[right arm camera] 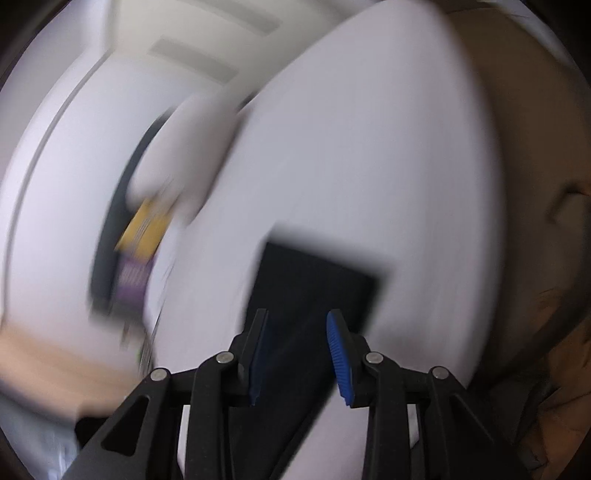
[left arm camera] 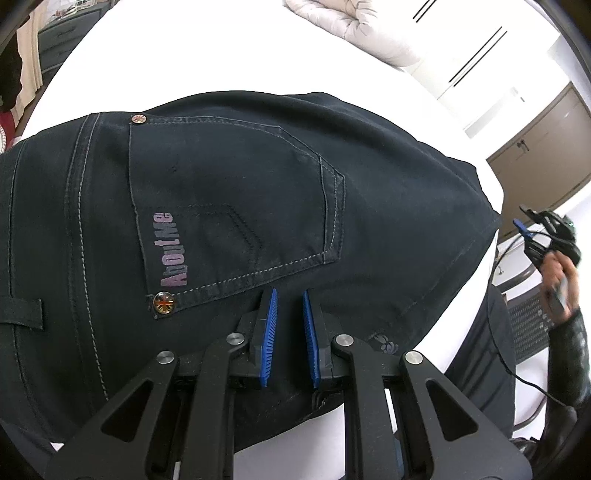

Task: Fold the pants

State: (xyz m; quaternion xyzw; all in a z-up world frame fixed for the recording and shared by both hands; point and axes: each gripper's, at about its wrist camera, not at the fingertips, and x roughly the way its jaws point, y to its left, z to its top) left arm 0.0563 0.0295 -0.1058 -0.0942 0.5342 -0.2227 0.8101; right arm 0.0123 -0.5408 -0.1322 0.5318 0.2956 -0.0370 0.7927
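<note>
Pants point(left arm camera: 229, 206) on bed point(left arm camera: 207, 62), right gripper point(right arm camera: 297, 325) apart

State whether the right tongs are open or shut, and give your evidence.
Open. In the right wrist view, the right tongs show a clear gap between the blue pads; the dark pants lie beyond, unpinched.

One pair of dark pants point(left arm camera: 229, 206) lies on one white bed point(left arm camera: 207, 62). It shows one back pocket point(left arm camera: 236, 206), two metal rivets point(left arm camera: 163, 303) at the pocket's corners, and one belt loop point(left arm camera: 22, 314). One pale folded blanket point(left arm camera: 354, 29) sits at the bed's far edge. Two hand-held grippers: the left hand-held gripper point(left arm camera: 290, 295) and the right hand-held gripper point(right arm camera: 297, 315), each with two blue pads point(left arm camera: 309, 332).
</note>
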